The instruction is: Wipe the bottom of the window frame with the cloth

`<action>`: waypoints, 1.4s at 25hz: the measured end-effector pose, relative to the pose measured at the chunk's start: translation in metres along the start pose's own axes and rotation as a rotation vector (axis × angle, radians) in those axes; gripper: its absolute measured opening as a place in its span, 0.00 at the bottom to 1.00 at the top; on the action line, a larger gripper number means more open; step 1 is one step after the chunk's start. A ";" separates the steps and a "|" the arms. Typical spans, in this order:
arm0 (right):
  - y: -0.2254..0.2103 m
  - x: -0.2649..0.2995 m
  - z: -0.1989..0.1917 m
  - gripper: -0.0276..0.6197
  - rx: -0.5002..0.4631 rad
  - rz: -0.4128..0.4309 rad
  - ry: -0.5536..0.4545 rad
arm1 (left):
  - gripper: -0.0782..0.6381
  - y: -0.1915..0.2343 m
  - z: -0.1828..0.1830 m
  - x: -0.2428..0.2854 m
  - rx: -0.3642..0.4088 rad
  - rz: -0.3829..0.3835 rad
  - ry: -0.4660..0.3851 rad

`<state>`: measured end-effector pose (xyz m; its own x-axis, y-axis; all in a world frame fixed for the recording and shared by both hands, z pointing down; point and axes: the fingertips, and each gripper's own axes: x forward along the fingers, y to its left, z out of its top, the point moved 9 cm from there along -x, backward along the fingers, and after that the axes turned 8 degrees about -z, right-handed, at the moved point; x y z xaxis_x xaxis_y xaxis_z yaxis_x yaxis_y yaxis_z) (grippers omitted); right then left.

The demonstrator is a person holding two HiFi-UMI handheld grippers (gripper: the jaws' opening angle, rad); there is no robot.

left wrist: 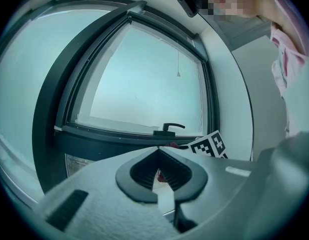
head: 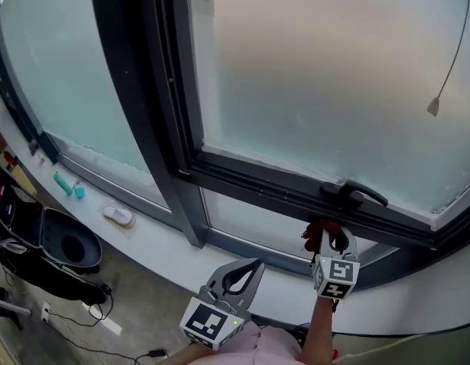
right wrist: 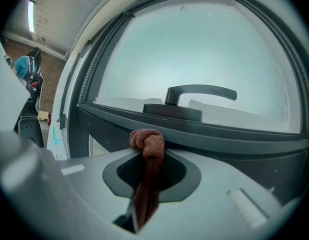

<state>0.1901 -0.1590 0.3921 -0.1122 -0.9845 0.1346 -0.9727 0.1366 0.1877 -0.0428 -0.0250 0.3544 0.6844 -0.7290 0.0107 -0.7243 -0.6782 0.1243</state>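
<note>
In the head view, my right gripper point(head: 328, 243) holds the red cloth point(head: 324, 229) against the window frame point(head: 258, 182) bottom rail, under the handle point(head: 357, 192). My left gripper point(head: 252, 268) hangs low.

In the left gripper view, the jaws are together with nothing between them.

In the right gripper view, the jaws are clamped on the cloth, its knot at the rail. I judge the wiping is barely begun, with most of the rail left to do.
</note>
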 end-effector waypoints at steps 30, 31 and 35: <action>-0.008 -0.002 0.000 0.14 0.047 0.058 0.013 | 0.10 -0.009 0.015 0.036 0.086 -0.090 -0.091; -0.012 -0.005 -0.001 0.14 0.069 0.054 0.020 | 0.10 -0.009 0.015 0.035 0.079 -0.083 -0.097; -0.034 -0.027 -0.001 0.14 0.161 0.032 0.015 | 0.10 -0.010 0.010 0.035 0.067 -0.072 -0.086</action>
<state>0.2263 -0.1367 0.3830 -0.1416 -0.9780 0.1530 -0.9888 0.1470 0.0246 -0.0124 -0.0446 0.3434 0.7275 -0.6813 -0.0809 -0.6793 -0.7319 0.0545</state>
